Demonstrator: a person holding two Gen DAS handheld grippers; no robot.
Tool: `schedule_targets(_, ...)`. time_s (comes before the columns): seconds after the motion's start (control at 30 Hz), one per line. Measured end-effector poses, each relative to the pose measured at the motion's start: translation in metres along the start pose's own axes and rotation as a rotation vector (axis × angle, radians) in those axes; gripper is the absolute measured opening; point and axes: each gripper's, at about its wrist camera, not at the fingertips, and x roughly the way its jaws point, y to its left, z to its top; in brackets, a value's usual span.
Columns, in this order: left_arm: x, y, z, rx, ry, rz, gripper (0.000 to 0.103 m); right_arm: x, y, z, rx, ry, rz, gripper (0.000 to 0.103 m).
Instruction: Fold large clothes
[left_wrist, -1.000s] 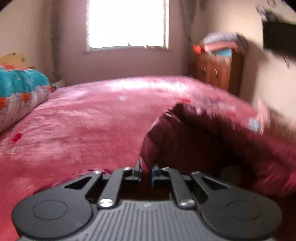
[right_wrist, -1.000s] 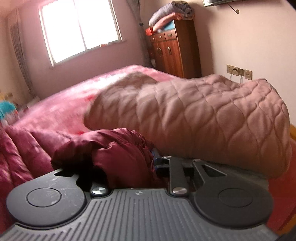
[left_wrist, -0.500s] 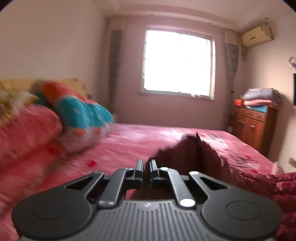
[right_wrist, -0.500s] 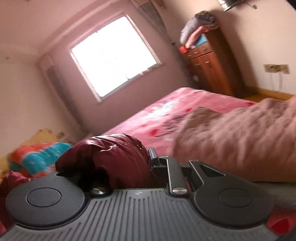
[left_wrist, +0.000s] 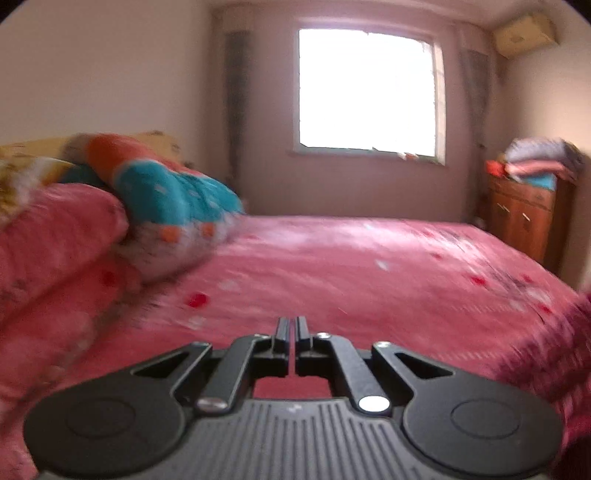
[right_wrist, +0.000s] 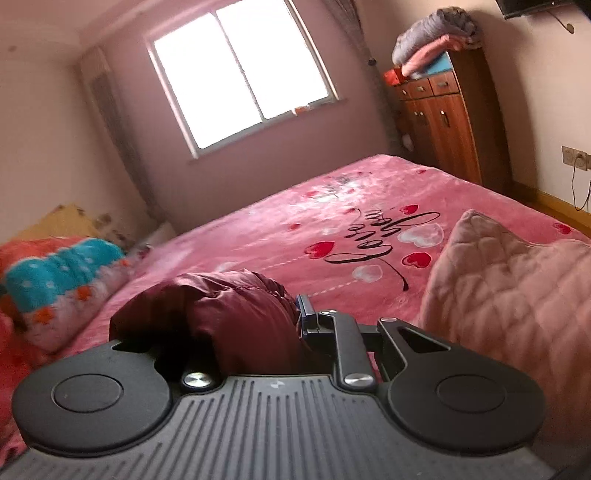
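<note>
- Pink heart-print bedspread (right_wrist: 369, 206) covers the bed; window (left_wrist: 365, 92) beyond.
- Left tool (left_wrist: 291, 328) closed, empty.
- Right tool (right_wrist: 295, 314) clamps the maroon jacket (right_wrist: 221, 314), hiding one finger.

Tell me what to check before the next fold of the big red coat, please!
1. Right gripper shut on the dark red coat: ok.
2. Left gripper holding coat: not ok, jaws shut on nothing.
3. Bare pink bedspread ahead for laying it down: ok.
4. Coat's quilted pink lining lying flat: not ok, bunched up at the right.
5. Blue and orange pillow out of the way: ok, off at the left.
6. Sleeves tucked: cannot tell.
</note>
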Motion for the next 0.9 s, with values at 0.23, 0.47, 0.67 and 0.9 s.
schedule_targets(0.23,0.016,-0.07,-0.046,0.067,0.091,-0.234,0.001,0.072,-0.024,-0.005,-0.067,0.114,-0.192,0.06)
schedule_targets(0.47,0.005,-0.113,-0.083,0.104,0.187,-0.451,0.001,0.026,-0.047,-0.014,-0.06,0.078,-0.156,0.095)
schedule_targets(0.67,0.018,-0.136,-0.116,0.164,0.285,-0.486,0.001,-0.049,-0.043,-0.029,-0.136,-0.015,-0.134,0.1)
schedule_targets(0.9,0.046,-0.162,-0.136,0.211,0.315,-0.46,0.001,-0.102,-0.025,-0.094,-0.2,0.052,-0.085,0.1)
